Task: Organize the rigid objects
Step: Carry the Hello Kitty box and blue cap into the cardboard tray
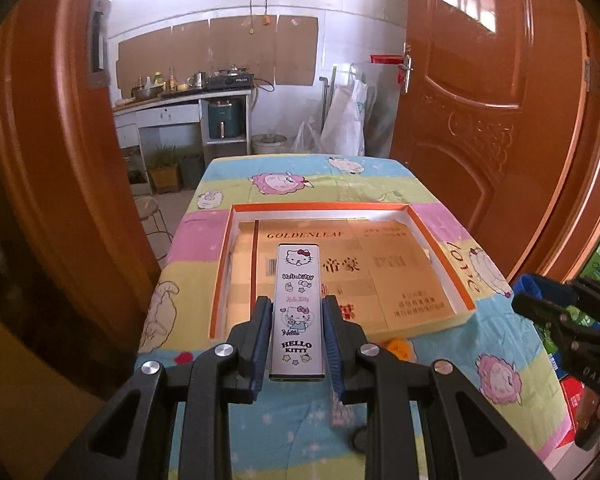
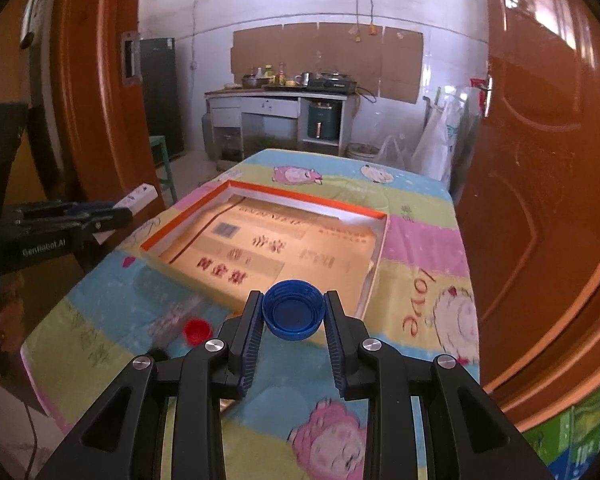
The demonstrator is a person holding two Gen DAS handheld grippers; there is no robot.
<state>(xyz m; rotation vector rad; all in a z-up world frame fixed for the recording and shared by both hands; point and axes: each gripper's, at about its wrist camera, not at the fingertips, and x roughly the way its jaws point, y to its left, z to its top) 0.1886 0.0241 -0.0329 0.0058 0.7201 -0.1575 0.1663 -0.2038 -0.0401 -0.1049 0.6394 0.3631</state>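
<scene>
My left gripper (image 1: 297,310) is shut on a slim white Hello Kitty case (image 1: 297,312), which points away from me above the table. Beyond it lies a shallow orange-rimmed box (image 1: 440,248) lined with tan card. In the right wrist view my right gripper (image 2: 293,304) is shut on a blue bottle cap (image 2: 293,314), its hollow side facing the camera, just short of the same box (image 2: 260,196). The left gripper (image 2: 112,214) with the white case shows at that view's left edge. The right gripper (image 1: 540,308) shows at the left wrist view's right edge.
A red cap (image 2: 196,330) lies on the cartoon-print tablecloth (image 2: 420,240) near the box's front corner. Something yellow (image 1: 398,346) peeks out by the box's near edge. Orange doors (image 1: 500,120) flank the table, and a kitchen counter (image 2: 276,96) stands behind.
</scene>
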